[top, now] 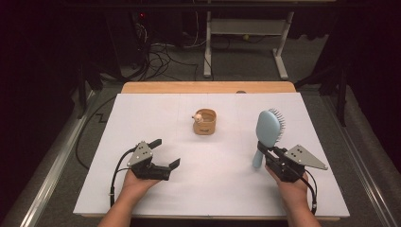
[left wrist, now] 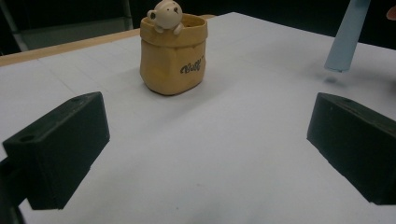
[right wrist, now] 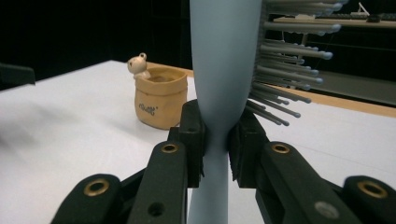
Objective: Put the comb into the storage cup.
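The right gripper [top: 270, 152] is clamped on a light blue hairbrush [top: 267, 128], its two black jaws pressing on the narrow neck where handle meets head; in the right gripper view the brush [right wrist: 223, 70] stands upright between the jaws, its grey bristles [right wrist: 285, 70] pointing to the right of that view; in the high view the brush head rises away from the person and the handle end hangs down toward the white table [top: 213, 189], on the right half of it; the left gripper view shows that handle end [left wrist: 348, 37] lifted just clear of the surface, with a small shadow beneath it. The left gripper [top: 168, 153] rests low over the left half of the table, held in the person's left hand [top: 135, 182], its jaws wide apart with nothing between them; the left gripper view looks between those jaws at bare white surface. Near the middle of the table, between the two grippers and farther from the person, stands a small tan sack-shaped pot [top: 204, 122] with a cream bear figure [left wrist: 164, 15] peeking over its rim; it stands upright, well apart from the brush and both grippers.
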The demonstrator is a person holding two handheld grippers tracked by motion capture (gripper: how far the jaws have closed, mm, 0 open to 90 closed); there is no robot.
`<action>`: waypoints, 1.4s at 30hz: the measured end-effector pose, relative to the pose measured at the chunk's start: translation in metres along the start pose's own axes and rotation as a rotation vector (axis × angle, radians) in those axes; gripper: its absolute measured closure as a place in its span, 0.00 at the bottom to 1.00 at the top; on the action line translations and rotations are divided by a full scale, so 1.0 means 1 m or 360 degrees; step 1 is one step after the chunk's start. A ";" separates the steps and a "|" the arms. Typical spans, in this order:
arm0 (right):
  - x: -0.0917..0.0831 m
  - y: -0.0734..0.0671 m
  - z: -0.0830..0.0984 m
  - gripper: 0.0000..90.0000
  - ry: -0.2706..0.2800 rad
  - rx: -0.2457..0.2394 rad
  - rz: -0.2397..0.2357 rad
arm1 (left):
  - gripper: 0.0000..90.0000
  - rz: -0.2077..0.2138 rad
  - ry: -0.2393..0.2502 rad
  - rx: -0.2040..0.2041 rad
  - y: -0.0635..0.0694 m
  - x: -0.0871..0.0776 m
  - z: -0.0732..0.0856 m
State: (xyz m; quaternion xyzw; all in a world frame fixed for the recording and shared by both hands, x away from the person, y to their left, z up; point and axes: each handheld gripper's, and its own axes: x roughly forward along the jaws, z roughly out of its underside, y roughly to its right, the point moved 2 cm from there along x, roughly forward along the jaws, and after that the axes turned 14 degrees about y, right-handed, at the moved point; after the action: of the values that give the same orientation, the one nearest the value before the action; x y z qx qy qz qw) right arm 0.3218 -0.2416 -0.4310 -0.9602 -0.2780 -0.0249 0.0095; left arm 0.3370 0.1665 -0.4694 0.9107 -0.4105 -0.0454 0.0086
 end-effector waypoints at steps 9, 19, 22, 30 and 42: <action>-0.002 0.003 0.000 0.87 0.0033 0.0032 0.0017 | 0.00 0.0003 0.0002 -0.0002 0.000 0.000 0.000; 0.003 -0.002 -0.003 0.87 0.0022 -0.0030 0.0017 | 0.00 0.0006 0.0002 0.0003 -0.002 0.000 0.000; 0.009 -0.005 -0.003 0.87 0.0018 -0.0035 0.0007 | 0.00 -0.0005 0.0015 0.0000 -0.003 -0.001 -0.001; 0.023 -0.008 -0.006 0.87 -0.0003 -0.0008 -0.0009 | 0.00 0.0003 0.0006 0.0003 -0.005 0.000 0.001; 0.048 -0.012 -0.025 0.87 0.0028 0.0013 -0.0021 | 0.00 0.0015 0.0014 0.0012 -0.005 -0.001 0.000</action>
State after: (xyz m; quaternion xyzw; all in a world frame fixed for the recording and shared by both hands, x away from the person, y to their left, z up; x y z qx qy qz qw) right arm 0.3549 -0.2070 -0.4040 -0.9580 -0.2844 -0.0323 0.0158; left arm 0.3403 0.1703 -0.4698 0.9089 -0.4150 -0.0398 0.0072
